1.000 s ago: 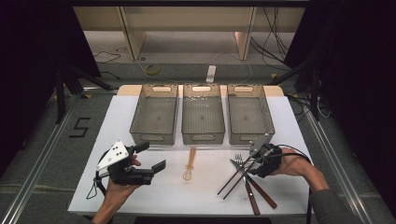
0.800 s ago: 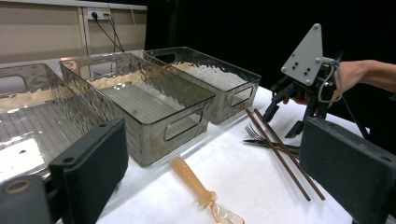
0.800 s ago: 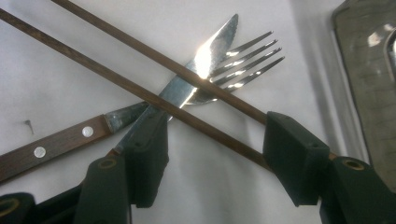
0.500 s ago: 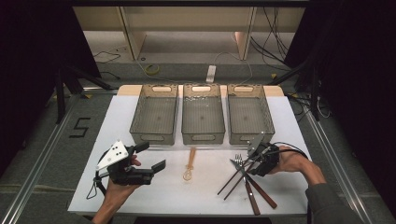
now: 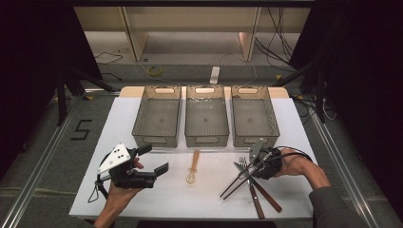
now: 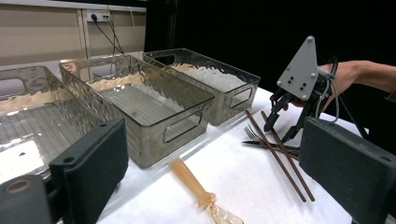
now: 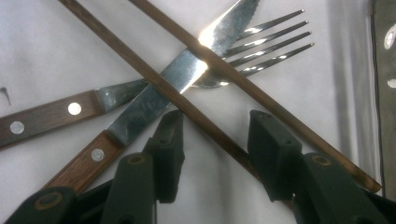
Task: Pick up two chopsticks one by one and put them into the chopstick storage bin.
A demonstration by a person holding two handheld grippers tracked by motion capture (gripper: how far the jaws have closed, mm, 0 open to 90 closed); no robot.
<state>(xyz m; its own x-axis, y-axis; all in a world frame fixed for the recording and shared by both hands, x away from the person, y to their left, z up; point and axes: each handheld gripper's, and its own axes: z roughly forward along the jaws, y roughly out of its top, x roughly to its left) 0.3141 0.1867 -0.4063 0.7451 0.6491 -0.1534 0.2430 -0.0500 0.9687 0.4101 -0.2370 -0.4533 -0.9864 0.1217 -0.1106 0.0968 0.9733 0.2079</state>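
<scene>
The right gripper (image 5: 254,167) is low over a small pile of cutlery at about 4 o'clock on the white table (image 5: 157,199), with its jaws apart; in the right gripper view one chopstick (image 7: 205,119) passes in the gap between the two jaws, but I cannot tell if they touch it. The two chopsticks (image 5: 236,184) lie side by side, and in the high view their long axis goes from about 7 o'clock to 1 o'clock, the near ends toward the person. They lie across the knife (image 7: 180,81) and the fork (image 7: 261,49). The fork has its prongs toward 11 o'clock in the high view and its wooden handle toward 5 o'clock; the knife lies almost along the same line. The left gripper (image 5: 151,161) is held above the table at about 8 o'clock, its jaws wide apart and holding nothing. A spoon (image 5: 192,167) with a light handle lies near the middle of the table, its handle toward 12 o'clock. Three clear bins (image 5: 204,140) stand in a row at the far side.
</scene>
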